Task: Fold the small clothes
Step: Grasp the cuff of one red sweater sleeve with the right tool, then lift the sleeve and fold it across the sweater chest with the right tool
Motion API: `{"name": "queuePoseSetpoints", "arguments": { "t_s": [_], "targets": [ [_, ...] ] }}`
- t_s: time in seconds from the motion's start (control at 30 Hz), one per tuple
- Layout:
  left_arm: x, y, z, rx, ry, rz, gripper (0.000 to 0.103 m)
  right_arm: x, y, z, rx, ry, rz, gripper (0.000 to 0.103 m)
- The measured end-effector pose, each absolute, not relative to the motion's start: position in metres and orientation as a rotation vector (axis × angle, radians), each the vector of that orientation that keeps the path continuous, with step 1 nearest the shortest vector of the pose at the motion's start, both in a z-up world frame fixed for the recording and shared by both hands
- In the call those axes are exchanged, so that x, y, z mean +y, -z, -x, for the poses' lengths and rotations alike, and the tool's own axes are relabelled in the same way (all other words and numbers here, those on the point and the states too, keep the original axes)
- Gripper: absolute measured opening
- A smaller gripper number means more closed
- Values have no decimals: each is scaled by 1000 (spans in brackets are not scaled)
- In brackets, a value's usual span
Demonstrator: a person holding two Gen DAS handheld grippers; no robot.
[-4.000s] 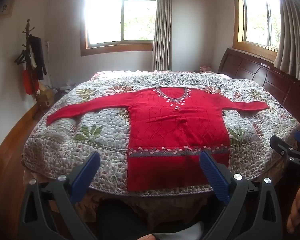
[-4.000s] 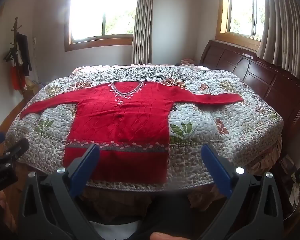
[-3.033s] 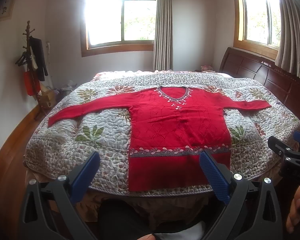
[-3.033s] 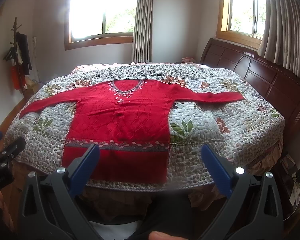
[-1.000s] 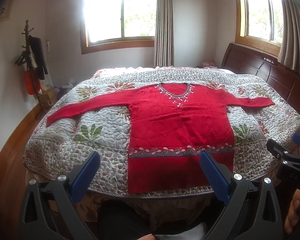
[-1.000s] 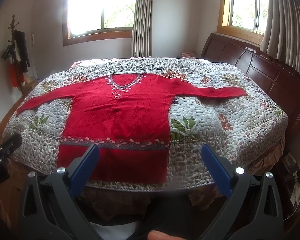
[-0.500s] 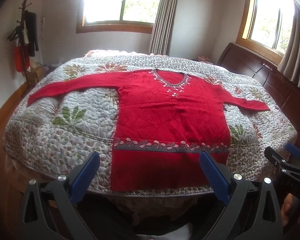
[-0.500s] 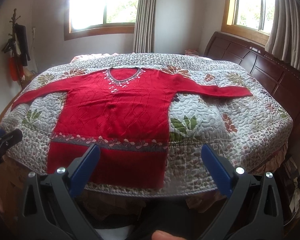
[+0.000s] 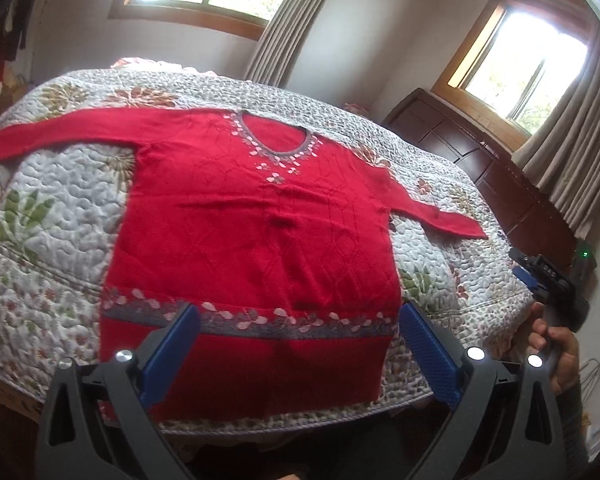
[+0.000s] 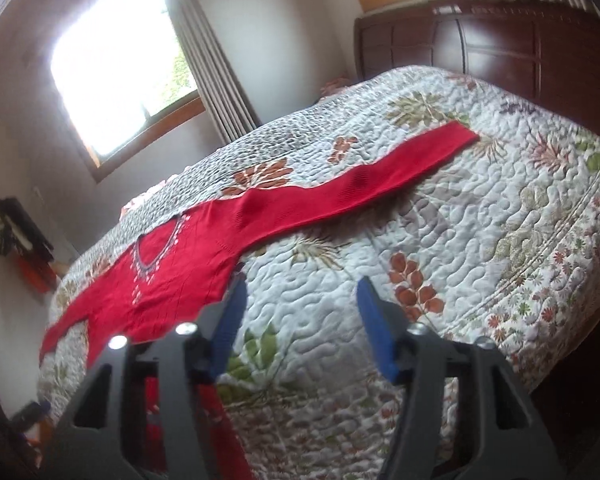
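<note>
- Left gripper (image 9: 296, 340) hangs wide open over the hem, empty.
- Right gripper (image 10: 300, 320) gapes toward the right sleeve (image 10: 380, 176), probably the first fold.
- Red sweater (image 9: 252, 232) lies flat on the quilted bedspread (image 9: 40, 248), arms spread.

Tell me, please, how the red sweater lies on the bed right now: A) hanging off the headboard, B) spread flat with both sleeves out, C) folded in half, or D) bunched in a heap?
B: the sweater lies flat on the quilt, one sleeve stretched to each side, unfolded.
</note>
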State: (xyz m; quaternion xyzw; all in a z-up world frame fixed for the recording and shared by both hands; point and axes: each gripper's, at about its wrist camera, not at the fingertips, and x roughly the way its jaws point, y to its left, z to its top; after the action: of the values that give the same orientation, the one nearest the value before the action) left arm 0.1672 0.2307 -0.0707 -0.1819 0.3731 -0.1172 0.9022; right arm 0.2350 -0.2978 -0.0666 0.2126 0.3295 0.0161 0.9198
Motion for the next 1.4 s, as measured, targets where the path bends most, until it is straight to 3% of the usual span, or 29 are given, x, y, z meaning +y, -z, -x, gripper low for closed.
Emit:
{"name": "queuePoseSetpoints", "arguments": {
  "t_s": [0.03, 0.13, 0.53, 0.7, 1.03, 1.07, 1.13, 1.2, 1.4],
  "targets": [
    [226, 70, -170, 755, 239, 352, 99, -321, 71, -249, 684, -39, -510, 40],
    [212, 70, -178, 727, 236, 295, 99, -384, 81, -291, 683, -28, -674, 36],
    [194, 94, -219, 807, 227, 269, 99, -547, 139, -412, 667, 204, -1071, 33],
    [192, 106, -230, 836, 218, 266, 99, -559, 150, -435, 716, 292, -1040, 28],
    [202, 120, -238, 859, 195, 287, 99, -555, 150, -460, 709, 315, -994, 27],
    [204, 120, -239, 859, 194, 290, 99, -555, 149, -461, 713, 316, -985, 26],
    [208, 120, -239, 856, 189, 294, 99, -553, 149, -465, 722, 308, -977, 11],
    [213, 120, -240, 853, 184, 301, 99, -551, 147, -469, 722, 305, -964, 6],
    [226, 122, -239, 858, 176, 332, 99, -528, 119, -480, 691, 272, -882, 5]
  ]
}}
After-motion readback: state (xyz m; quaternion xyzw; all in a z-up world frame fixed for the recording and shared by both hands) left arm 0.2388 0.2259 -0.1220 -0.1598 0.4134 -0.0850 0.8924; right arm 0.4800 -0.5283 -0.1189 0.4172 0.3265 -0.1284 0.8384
